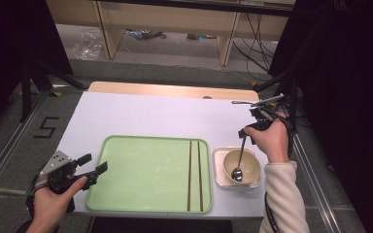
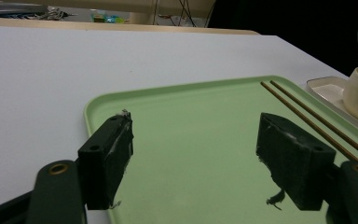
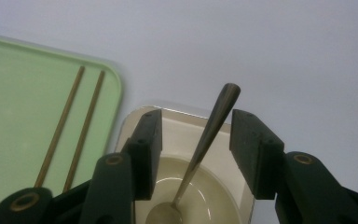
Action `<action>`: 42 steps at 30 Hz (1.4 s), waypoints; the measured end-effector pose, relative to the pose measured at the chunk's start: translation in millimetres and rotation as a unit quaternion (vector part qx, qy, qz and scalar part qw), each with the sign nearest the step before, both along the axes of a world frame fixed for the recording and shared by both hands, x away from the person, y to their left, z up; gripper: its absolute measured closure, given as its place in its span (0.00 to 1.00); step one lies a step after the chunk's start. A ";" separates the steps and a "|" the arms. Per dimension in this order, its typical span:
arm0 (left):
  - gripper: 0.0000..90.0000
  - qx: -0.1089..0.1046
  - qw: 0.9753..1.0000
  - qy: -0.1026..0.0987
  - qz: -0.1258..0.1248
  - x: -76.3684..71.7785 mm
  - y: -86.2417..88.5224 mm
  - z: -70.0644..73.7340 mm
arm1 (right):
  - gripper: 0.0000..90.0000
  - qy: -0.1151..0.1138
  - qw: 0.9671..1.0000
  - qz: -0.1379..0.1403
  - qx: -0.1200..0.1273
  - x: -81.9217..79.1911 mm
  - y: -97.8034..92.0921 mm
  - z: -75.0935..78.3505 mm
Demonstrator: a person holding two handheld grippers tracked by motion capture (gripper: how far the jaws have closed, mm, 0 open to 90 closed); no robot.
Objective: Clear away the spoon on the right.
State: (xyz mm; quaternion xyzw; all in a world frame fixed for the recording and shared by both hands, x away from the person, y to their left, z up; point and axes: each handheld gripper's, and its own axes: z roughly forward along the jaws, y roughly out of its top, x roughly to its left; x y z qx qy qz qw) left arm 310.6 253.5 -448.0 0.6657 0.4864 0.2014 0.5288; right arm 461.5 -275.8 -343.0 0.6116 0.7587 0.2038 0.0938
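Note:
A metal spoon (image 1: 239, 162) leans in a cream bowl (image 1: 250, 165), its handle (image 3: 205, 140) pointing up. The bowl sits on a small square white plate (image 1: 218, 155) to the right of a green tray (image 1: 145, 170). My right gripper (image 1: 249, 131) hangs over the bowl (image 3: 214, 200), open (image 3: 196, 123), with a jaw on either side of the spoon handle and a gap on both sides. My left gripper (image 1: 93, 167) is open (image 2: 196, 135) over the tray's left edge (image 2: 121, 93), holding nothing.
Two brown chopsticks (image 1: 194, 174) lie side by side along the tray's right side (image 2: 307, 116) (image 3: 74, 121). The white tabletop (image 1: 150, 114) stretches behind the tray. Black stands and cables rise at the table's right edge (image 1: 291, 97).

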 end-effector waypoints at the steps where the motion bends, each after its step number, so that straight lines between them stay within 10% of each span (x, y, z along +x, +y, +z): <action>1: 0.30 -0.003 1.000 -0.001 0.003 -0.1 0.4 0.4 | 0.62 -0.005 1.000 0.006 -0.002 0.9 -2.4 -1.4; 19: 0.30 0.000 1.000 -0.002 0.001 -0.3 -0.4 0.6 | 0.68 0.058 0.998 -0.035 0.018 7.9 -7.5 -19.1; 42: 0.30 0.000 1.000 -0.002 0.001 -0.1 -0.6 0.6 | 0.90 0.069 0.997 -0.023 0.029 16.7 -10.5 -38.4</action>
